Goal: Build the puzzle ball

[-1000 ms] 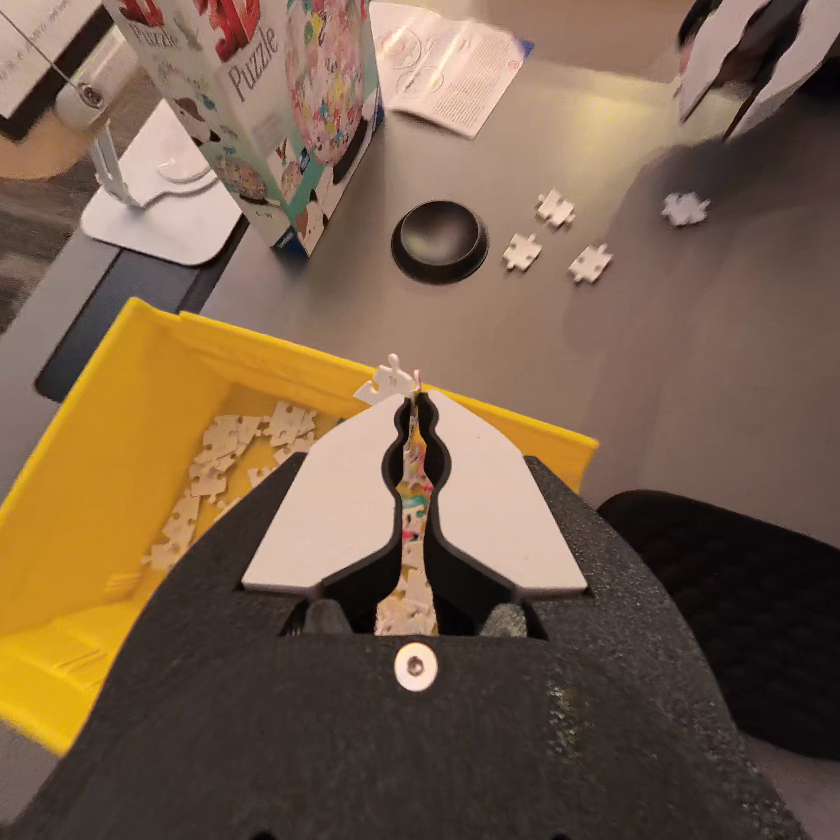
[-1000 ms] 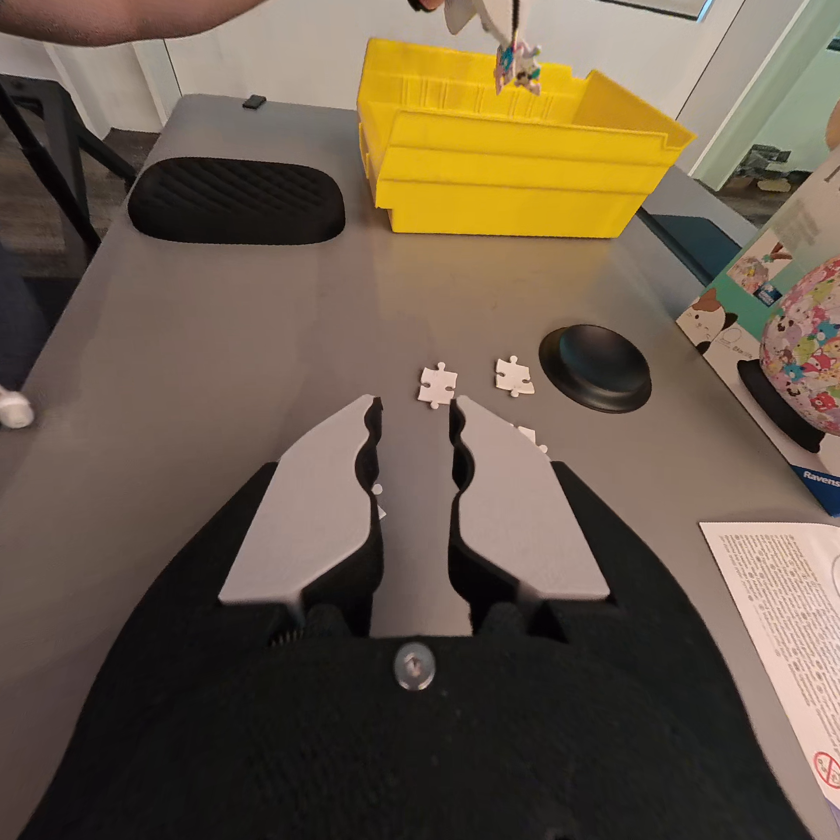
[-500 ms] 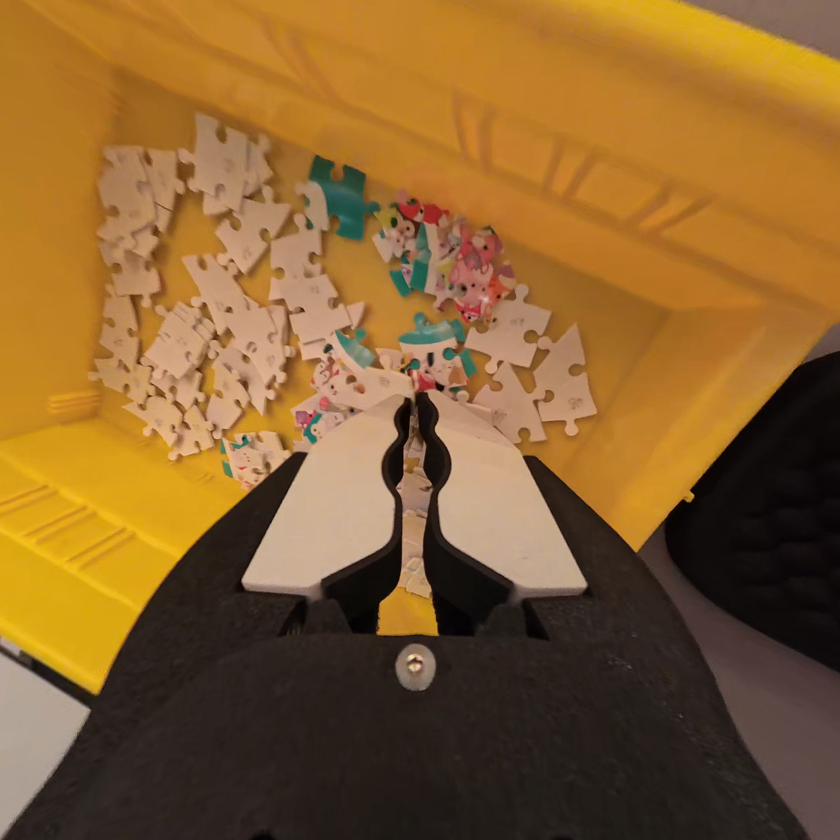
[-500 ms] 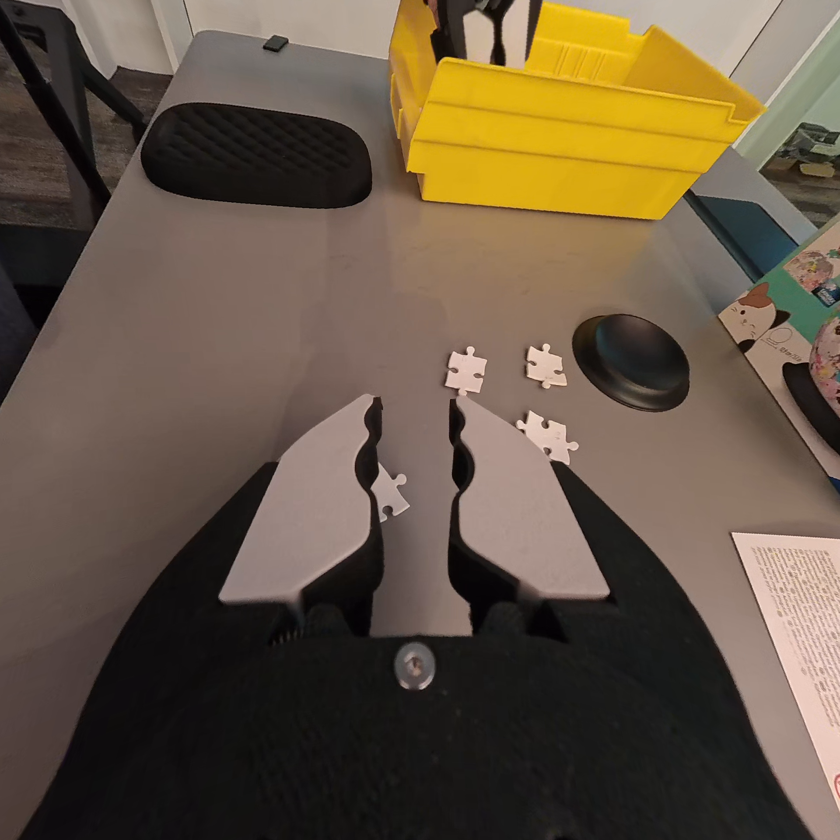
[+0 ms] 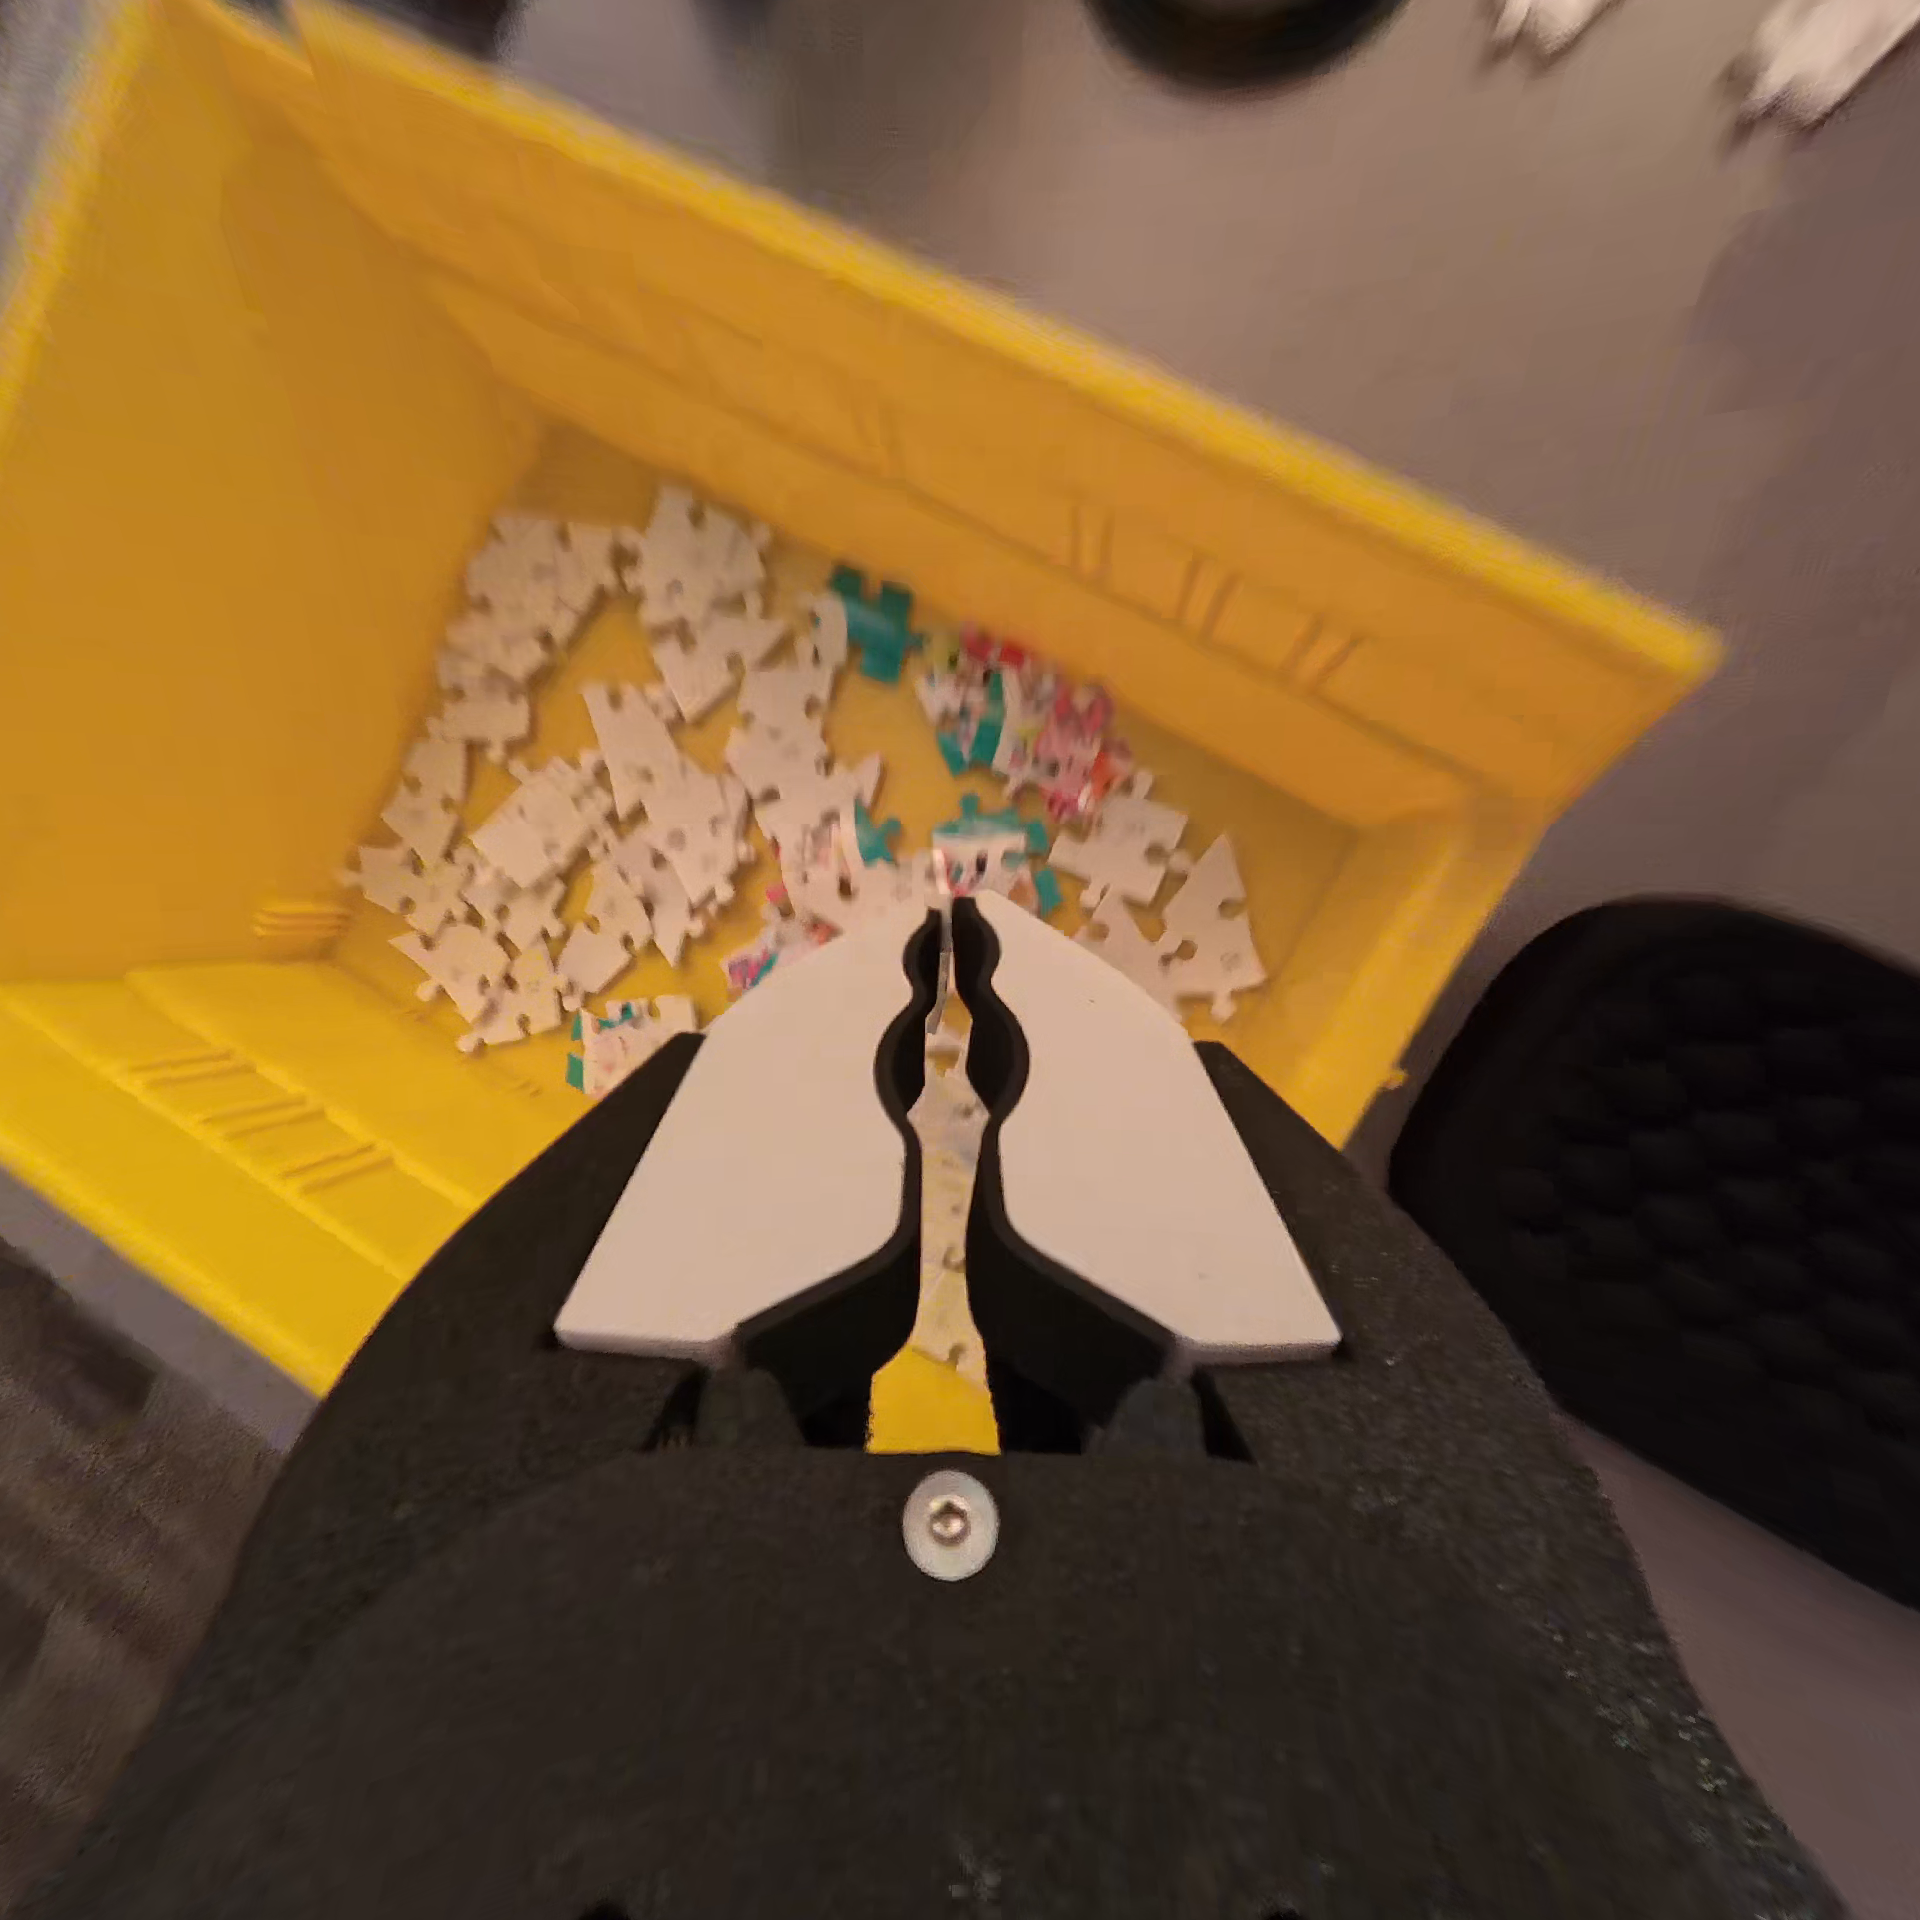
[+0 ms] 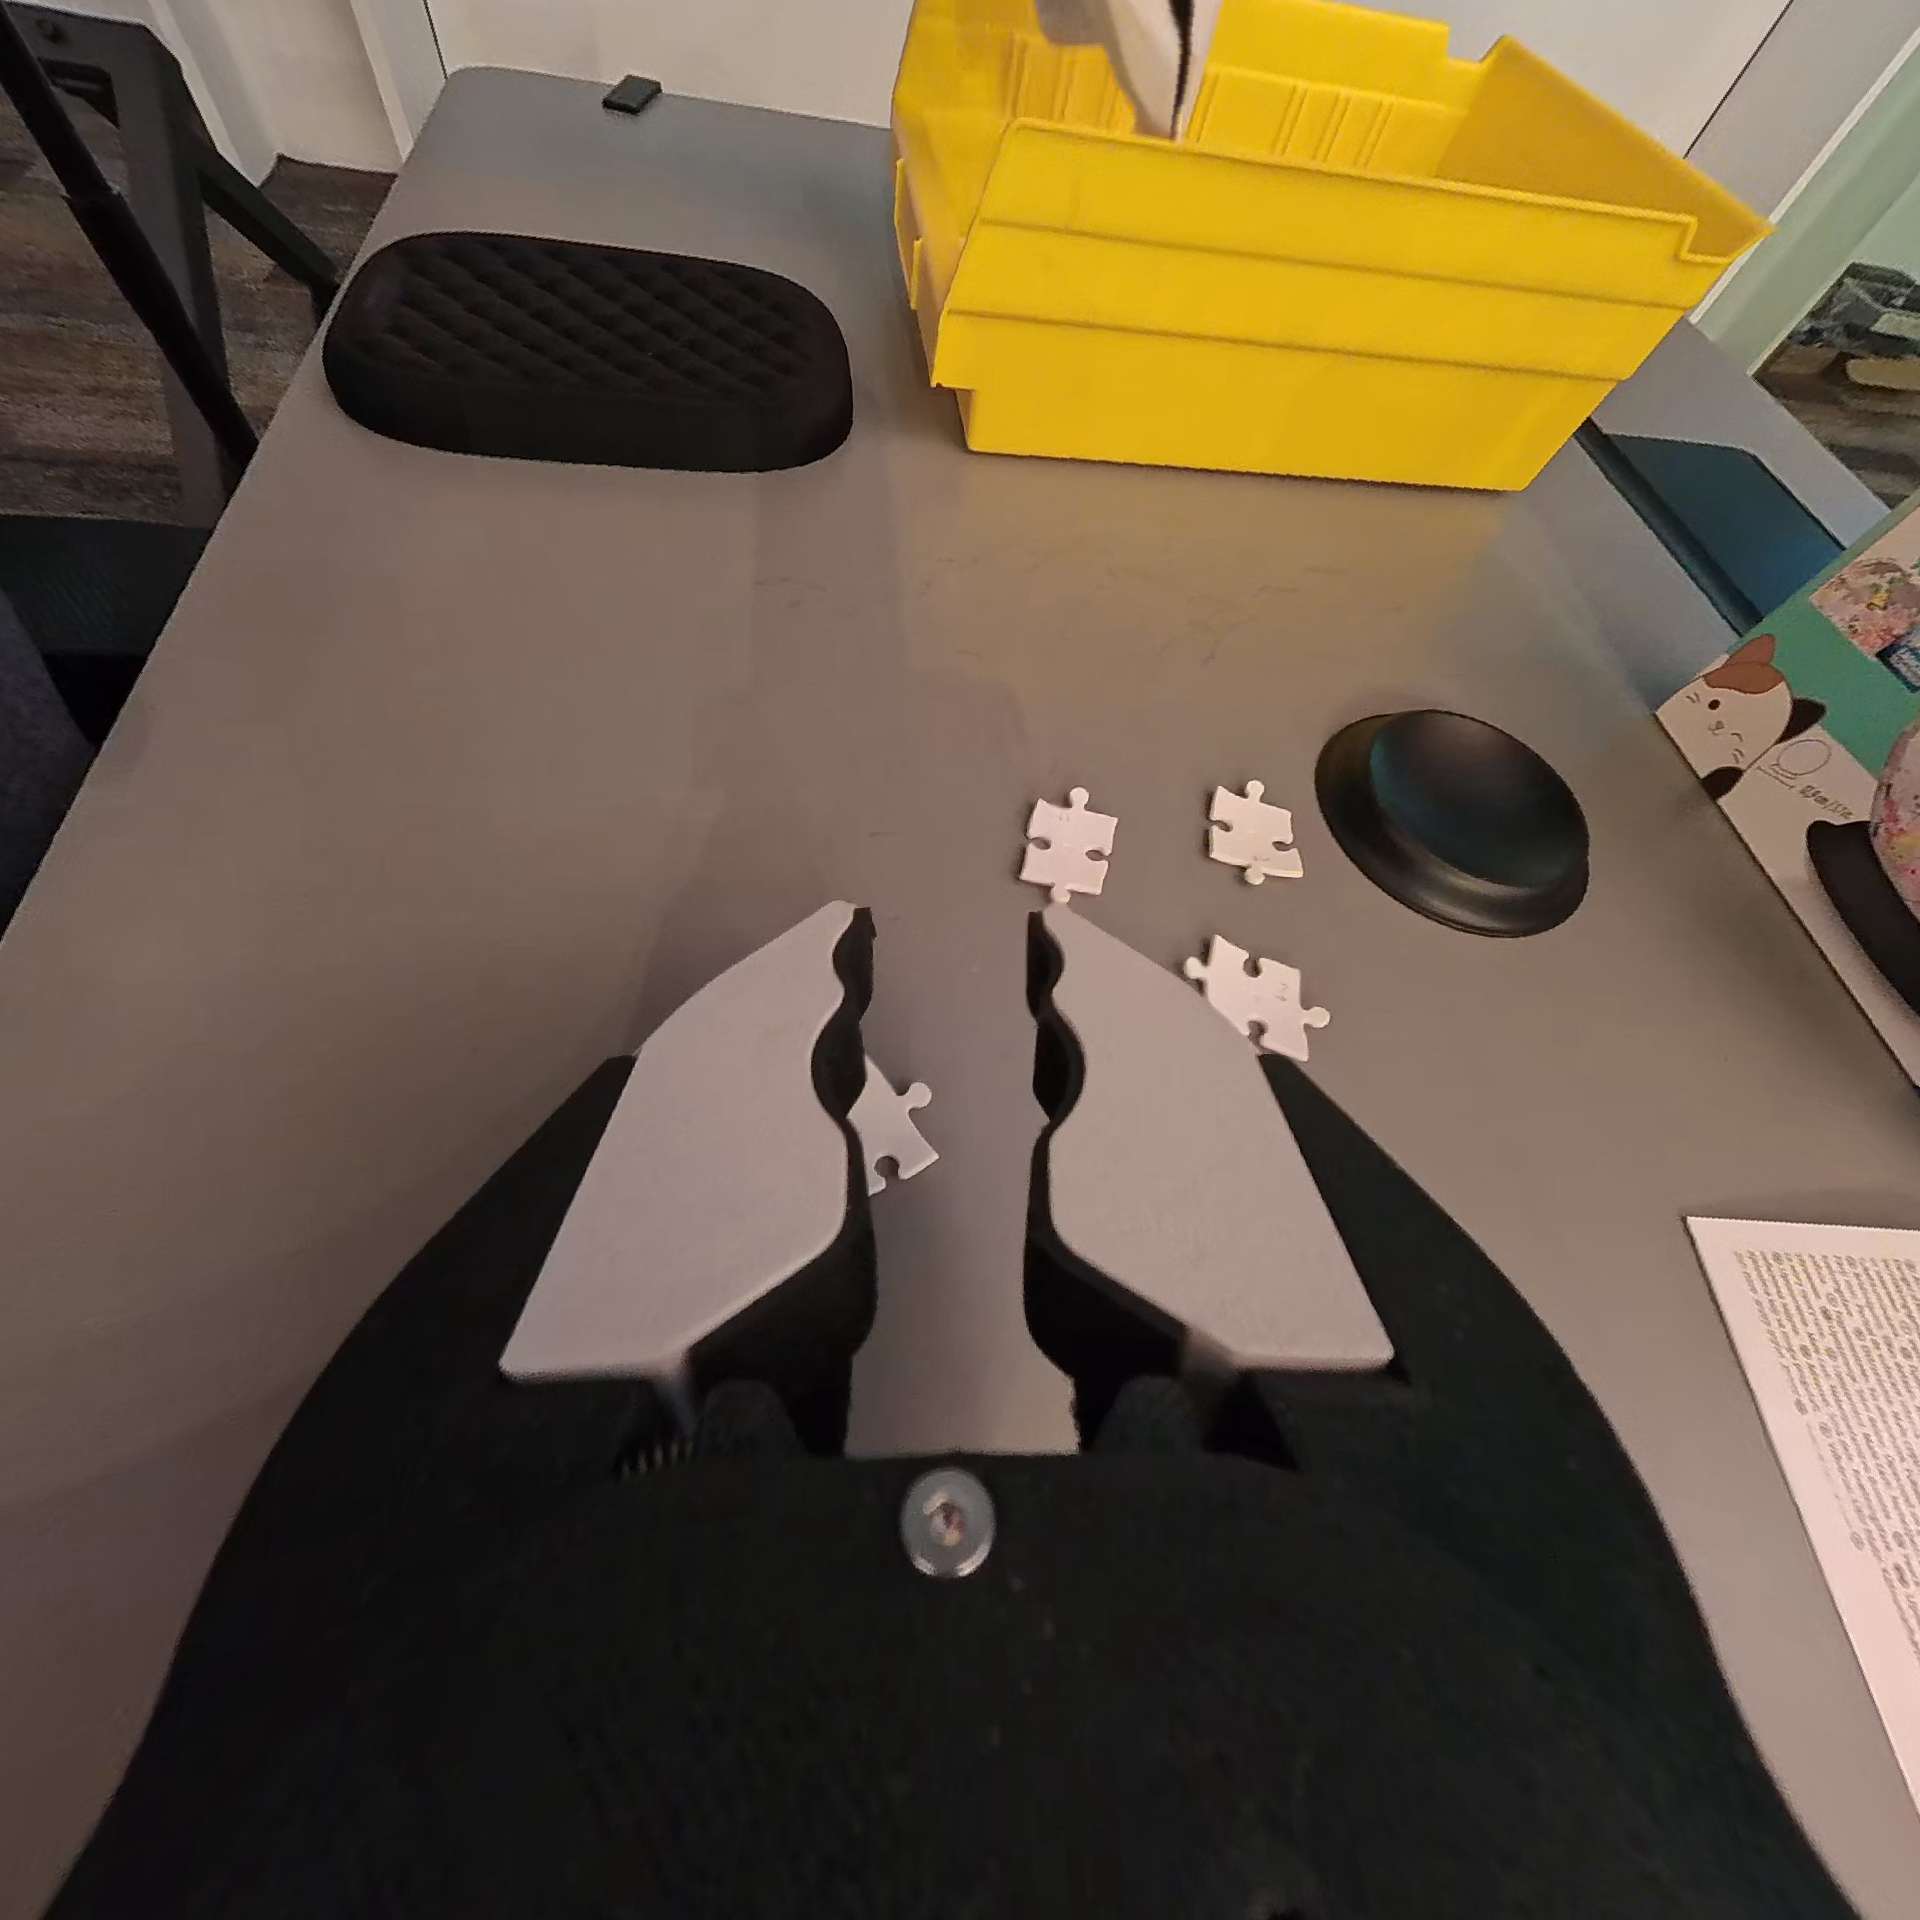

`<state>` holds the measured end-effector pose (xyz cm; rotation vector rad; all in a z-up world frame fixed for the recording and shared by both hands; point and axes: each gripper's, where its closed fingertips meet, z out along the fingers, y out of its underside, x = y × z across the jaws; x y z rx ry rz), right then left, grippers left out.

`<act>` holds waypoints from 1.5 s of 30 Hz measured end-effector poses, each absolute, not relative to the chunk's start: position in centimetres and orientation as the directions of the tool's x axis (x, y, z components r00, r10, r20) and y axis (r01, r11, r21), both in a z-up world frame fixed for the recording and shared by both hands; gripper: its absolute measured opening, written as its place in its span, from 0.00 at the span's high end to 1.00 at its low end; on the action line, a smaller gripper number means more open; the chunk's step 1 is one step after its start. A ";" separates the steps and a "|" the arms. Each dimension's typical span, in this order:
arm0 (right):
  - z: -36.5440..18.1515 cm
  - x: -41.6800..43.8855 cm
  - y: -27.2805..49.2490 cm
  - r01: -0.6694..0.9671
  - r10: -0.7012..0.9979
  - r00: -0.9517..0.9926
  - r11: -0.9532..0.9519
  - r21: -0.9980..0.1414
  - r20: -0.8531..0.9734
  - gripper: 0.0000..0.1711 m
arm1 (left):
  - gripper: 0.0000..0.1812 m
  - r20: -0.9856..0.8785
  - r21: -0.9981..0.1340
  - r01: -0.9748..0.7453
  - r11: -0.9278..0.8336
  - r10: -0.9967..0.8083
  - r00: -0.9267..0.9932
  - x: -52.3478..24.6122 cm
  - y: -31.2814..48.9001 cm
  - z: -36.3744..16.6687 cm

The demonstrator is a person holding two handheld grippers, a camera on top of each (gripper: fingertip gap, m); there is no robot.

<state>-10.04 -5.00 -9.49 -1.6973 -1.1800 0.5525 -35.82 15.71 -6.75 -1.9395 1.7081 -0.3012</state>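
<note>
Grey counter [image 6: 540, 644] is seen carrying, from left to right, a black quilted pad [image 6: 587, 348], a yellow bin [image 6: 1278, 343], a black round stand [image 6: 1452, 831] and a printed puzzle box [image 6: 1808, 748], cut off at the edge. Four white puzzle pieces [image 6: 1070, 857] lie face down near the right gripper [image 6: 951, 925], whose jaws are held apart, one piece half hidden. Above the bin's blurred loose pieces [image 5: 665, 800], the left gripper [image 5: 951, 914] is clamped on a thin puzzle piece [image 5: 943, 961].
</note>
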 end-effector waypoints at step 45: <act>-14.5 -4.9 -3.8 0.934 0.713 -0.122 0.317 -0.162 0.691 0.98 | 0.88 -0.137 -0.921 -0.340 0.191 -0.975 -0.175 -20.7 -4.2 0.0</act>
